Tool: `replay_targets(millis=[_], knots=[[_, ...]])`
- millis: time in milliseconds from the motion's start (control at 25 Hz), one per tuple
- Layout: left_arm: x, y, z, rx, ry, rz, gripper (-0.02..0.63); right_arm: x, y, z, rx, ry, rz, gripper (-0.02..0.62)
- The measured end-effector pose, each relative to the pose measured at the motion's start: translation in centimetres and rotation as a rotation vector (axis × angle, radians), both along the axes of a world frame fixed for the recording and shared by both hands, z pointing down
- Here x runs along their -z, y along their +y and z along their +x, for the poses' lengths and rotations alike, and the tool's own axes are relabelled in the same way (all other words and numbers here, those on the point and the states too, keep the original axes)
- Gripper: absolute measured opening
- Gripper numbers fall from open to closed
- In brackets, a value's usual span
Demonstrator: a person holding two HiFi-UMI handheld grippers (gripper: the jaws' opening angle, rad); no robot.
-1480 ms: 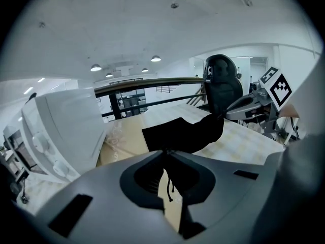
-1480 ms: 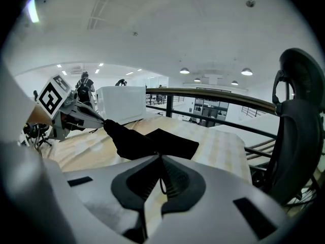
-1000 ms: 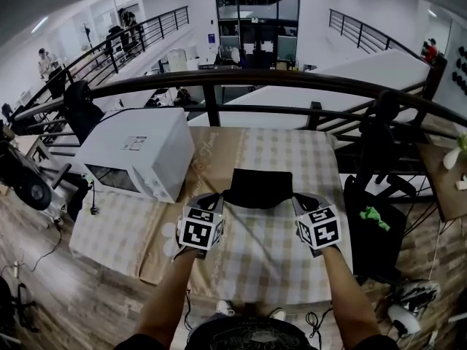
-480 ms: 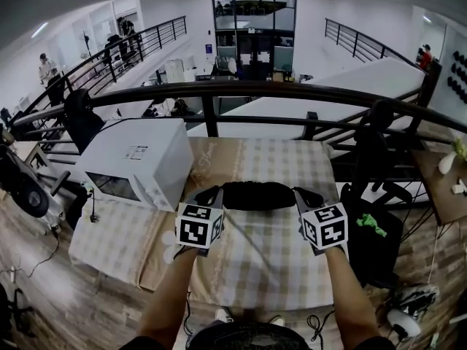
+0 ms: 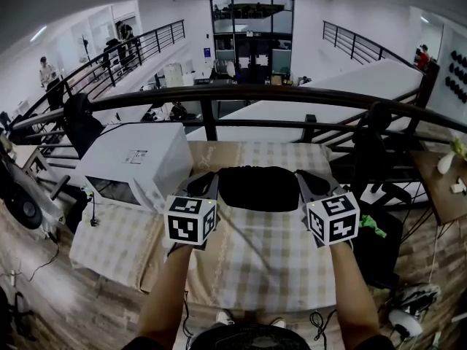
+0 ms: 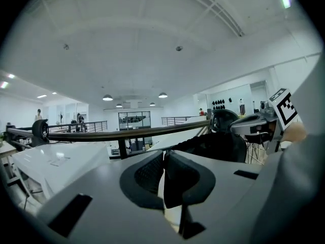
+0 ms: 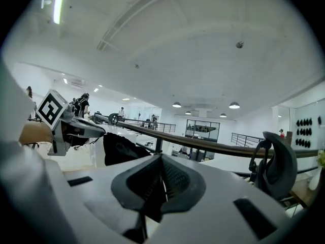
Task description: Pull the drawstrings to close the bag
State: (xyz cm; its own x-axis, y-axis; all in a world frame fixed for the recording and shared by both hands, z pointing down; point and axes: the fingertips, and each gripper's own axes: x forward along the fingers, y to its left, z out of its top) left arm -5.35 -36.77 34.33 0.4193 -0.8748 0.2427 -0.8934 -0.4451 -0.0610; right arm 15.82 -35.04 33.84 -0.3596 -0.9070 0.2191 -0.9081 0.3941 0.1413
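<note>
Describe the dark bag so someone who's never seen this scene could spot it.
Find the checked-cloth table before the dark railing, white microwave on its left. Over the cloth's far half, the black bag hangs between the left gripper and right gripper. It is the only soft, dark thing there, unlike the boxy white microwave.

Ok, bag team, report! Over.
Left tongs and right tongs shut on drawstrings. Bag stretched between them, mouth looks gathered. Microwave off left, clear.

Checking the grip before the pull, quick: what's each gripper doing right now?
Left gripper: jaws closed on the left drawstring of the black bag.
Right gripper: jaws closed on the right drawstring.
</note>
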Motion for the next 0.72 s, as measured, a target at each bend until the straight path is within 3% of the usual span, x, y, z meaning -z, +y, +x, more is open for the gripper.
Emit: replay_targets(millis=[720], knots=[[7.4,-0.4,-0.2,0.028,0.104,0.156,0.038,7.2,-0.1,-0.5,-0.012,-0.077,0.158,0.025]])
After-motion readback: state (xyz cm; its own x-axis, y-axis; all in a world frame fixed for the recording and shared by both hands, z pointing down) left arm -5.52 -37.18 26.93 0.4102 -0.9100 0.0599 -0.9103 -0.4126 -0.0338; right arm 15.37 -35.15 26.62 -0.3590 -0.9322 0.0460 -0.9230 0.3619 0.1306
